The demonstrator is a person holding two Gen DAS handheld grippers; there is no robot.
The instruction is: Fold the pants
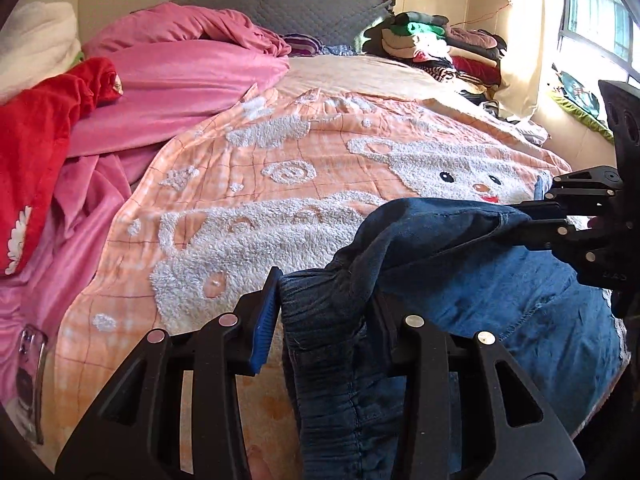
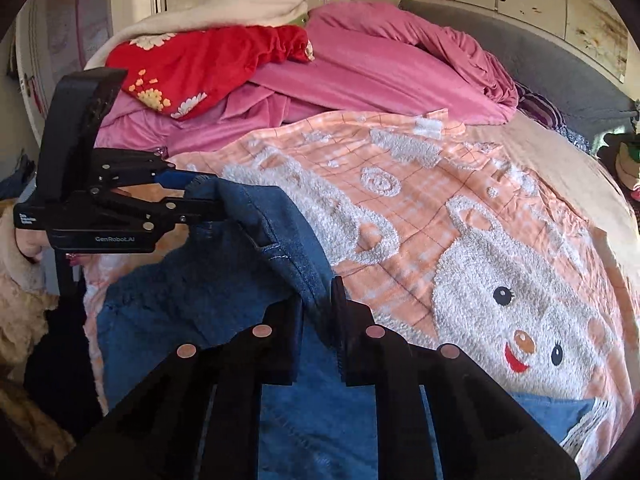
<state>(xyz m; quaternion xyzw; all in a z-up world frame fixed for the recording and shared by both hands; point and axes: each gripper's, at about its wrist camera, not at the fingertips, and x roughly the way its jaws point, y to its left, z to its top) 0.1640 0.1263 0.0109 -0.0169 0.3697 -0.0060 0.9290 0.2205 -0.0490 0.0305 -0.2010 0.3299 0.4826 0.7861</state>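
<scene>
Blue denim pants (image 1: 500, 300) lie at the near edge of an orange blanket with a white fluffy bear (image 1: 320, 184). In the left wrist view my left gripper (image 1: 324, 312) is shut on the bunched elastic waistband, lifted off the bed. My right gripper (image 1: 532, 216) comes in from the right, clamped on the same raised edge. In the right wrist view my right gripper (image 2: 318, 304) pinches a fold of the pants (image 2: 192, 304). My left gripper (image 2: 208, 196) holds the cloth at the left. The denim between the two hangs in a raised ridge.
A pink duvet (image 1: 180, 80) and a red flowered blanket (image 1: 36, 140) are heaped on the bed's far left. Folded clothes (image 1: 440, 44) are stacked by the grey headboard (image 1: 300, 8). A phone (image 1: 30, 380) lies at the left edge. A window (image 1: 600, 20) is on the right.
</scene>
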